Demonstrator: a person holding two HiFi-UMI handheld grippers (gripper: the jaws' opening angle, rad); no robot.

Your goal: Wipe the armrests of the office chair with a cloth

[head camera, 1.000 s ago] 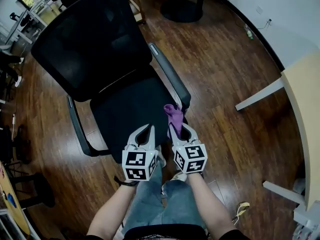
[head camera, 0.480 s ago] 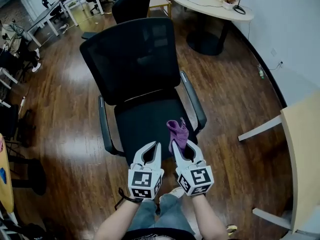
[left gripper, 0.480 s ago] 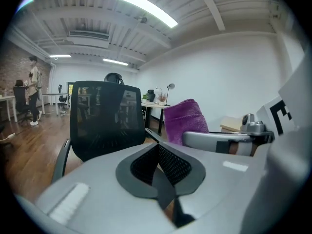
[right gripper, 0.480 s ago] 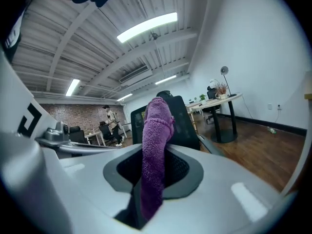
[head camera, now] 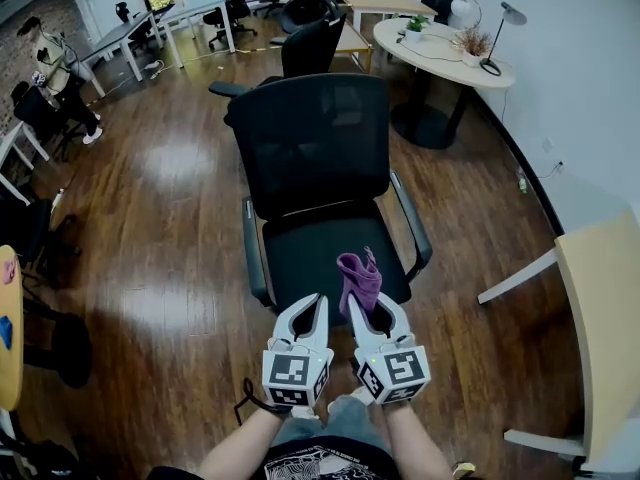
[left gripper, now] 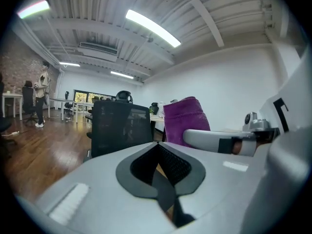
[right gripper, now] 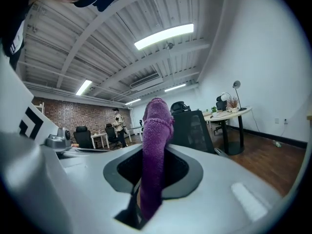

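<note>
The black office chair with a mesh back (head camera: 310,158) stands on the dark wooden floor (head camera: 150,218), its seat turned toward the person. In the head view one thin black armrest (head camera: 254,253) runs along the seat's left edge and the other armrest (head camera: 412,223) along its right edge. Both are bare, and nothing touches them.

The left gripper (head camera: 320,301) hovers low in front of the seat's front edge. In the left gripper view its jaws (left gripper: 158,147) are pressed together at the tips with only the dark hollow behind them and nothing between them.

The small purple terry cloth (head camera: 360,280) is bunched into a narrow, fuzzy roll with a rounded, folded top. In the head view it stands up over the front part of the seat, between the two armrests and apart from both. I cannot tell whether it touches the seat.

Just beside the left gripper, the right gripper (head camera: 356,303) has its jaws clamped on the lower part of that cloth. In the right gripper view the cloth (right gripper: 157,130) rises upright out of the closed jaws (right gripper: 153,155), with the chair's back just behind it to the right.
</note>
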